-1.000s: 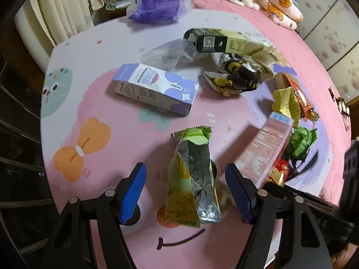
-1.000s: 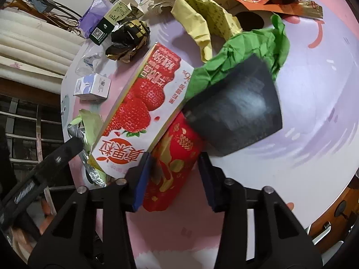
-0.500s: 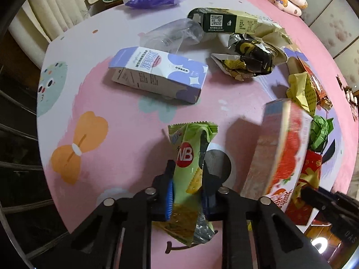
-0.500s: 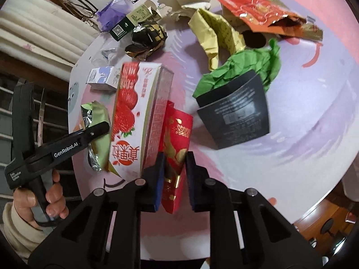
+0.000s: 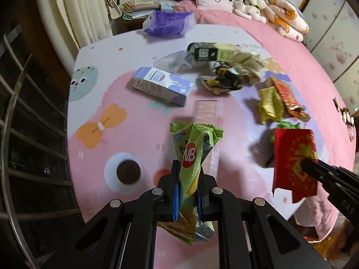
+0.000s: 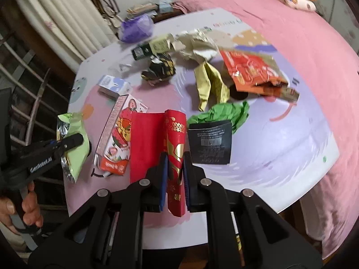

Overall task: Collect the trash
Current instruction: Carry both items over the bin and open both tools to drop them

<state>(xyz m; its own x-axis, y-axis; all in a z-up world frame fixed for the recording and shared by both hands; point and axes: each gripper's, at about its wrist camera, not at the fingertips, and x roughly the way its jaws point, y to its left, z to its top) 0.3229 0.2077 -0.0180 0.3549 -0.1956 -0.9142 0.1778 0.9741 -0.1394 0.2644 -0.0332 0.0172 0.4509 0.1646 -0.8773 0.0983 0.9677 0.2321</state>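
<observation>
My left gripper (image 5: 188, 177) is shut on a green snack wrapper (image 5: 194, 154) and holds it above the table; it also shows in the right wrist view (image 6: 75, 143). My right gripper (image 6: 175, 165) is shut on a red and gold packet (image 6: 174, 148), lifted off the table; the packet also shows in the left wrist view (image 5: 294, 161). A strawberry milk carton (image 6: 116, 134) lies tilted between the two grippers. Other trash lies on the table: a blue and white carton (image 5: 161, 86), a black card (image 6: 209, 142), green crumpled paper (image 6: 224, 112), a yellow wrapper (image 6: 211, 85).
A round table (image 5: 94, 121) with a cartoon cover holds the trash. A purple bag (image 5: 168, 23) sits at its far edge. A black and yellow wrapper (image 5: 226, 78), a green box (image 5: 213, 52) and an orange-red bag (image 6: 251, 69) lie further back. A pink bed (image 5: 303, 51) is behind.
Both grippers have risen off the table with their items, the green wrapper and the red packet. The strawberry carton has tipped away from the red packet.
</observation>
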